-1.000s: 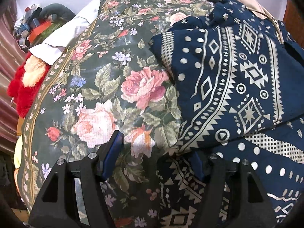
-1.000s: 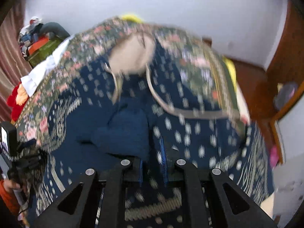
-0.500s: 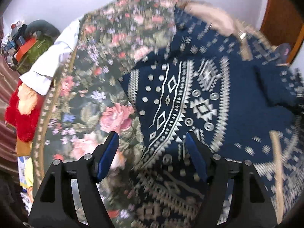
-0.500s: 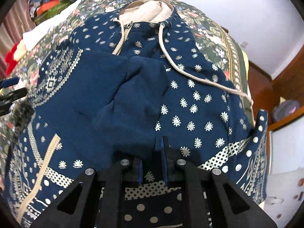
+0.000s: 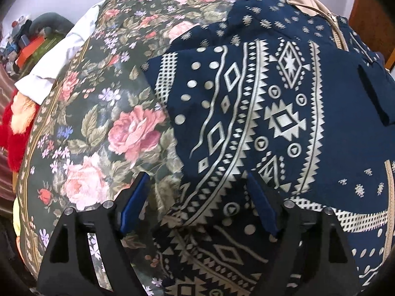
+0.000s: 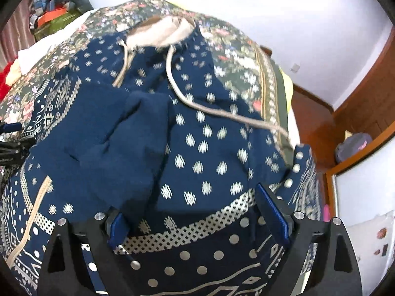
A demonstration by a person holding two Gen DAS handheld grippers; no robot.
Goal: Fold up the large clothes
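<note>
While both grippers hang low over the bed (image 5: 81,133), neither holds anything: the left gripper (image 5: 197,202) has its jaws spread wide over the garment's left border, and the right gripper (image 6: 197,209) likewise stands with jaws spread above the checked band near the hem. Garment (image 6: 209,148) is a large navy piece with cream print, spread over the floral bedcover, neckline and tan lining (image 6: 160,32) at the far end, drawstrings (image 6: 177,91) trailing down the front. A plain navy sleeve (image 6: 128,135) lies folded in across the middle. Cloth looks soft, light and limp; likely to sag and drag when lifted at one point, so a grip on a doubled edge or hem corner seems best, one gripper to each side. Printed left flap (image 5: 246,113) ends in a clear edge against the floral cover, an easy place to pinch. On the right, a corner of the garment (image 6: 301,157) hangs at the bed's edge, close to the drop toward the wood floor (image 6: 313,113); cloth could slide off there. Clutter (image 5: 29,46) and a red plush (image 5: 9,135) sit along the left side, well apart. Open bedcover shows left of the garment and beyond its neckline, giving room to fold inward.
</note>
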